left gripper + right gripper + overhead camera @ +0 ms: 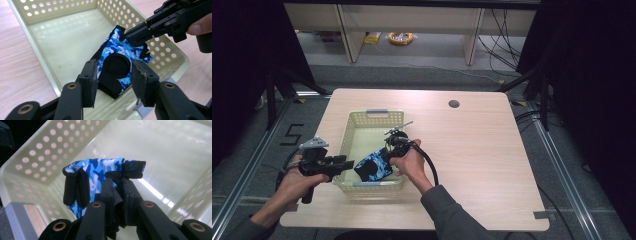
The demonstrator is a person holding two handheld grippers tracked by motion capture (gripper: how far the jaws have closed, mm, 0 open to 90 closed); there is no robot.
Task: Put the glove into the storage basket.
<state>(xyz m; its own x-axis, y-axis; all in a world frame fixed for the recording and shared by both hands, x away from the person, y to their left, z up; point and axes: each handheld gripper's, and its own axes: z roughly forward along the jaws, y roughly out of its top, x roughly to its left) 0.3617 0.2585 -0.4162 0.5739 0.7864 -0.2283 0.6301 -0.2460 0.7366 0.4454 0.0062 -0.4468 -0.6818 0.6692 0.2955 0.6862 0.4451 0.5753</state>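
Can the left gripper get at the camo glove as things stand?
Probably yes. The left gripper has its jaws apart, just opened, either side of the glove, pads not pressing. The right gripper clamps the glove's other edge above the basket, off to the side.

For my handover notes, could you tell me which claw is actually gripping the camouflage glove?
The right claw: it pinches the blue camouflage glove, while the left claw stands open around it.
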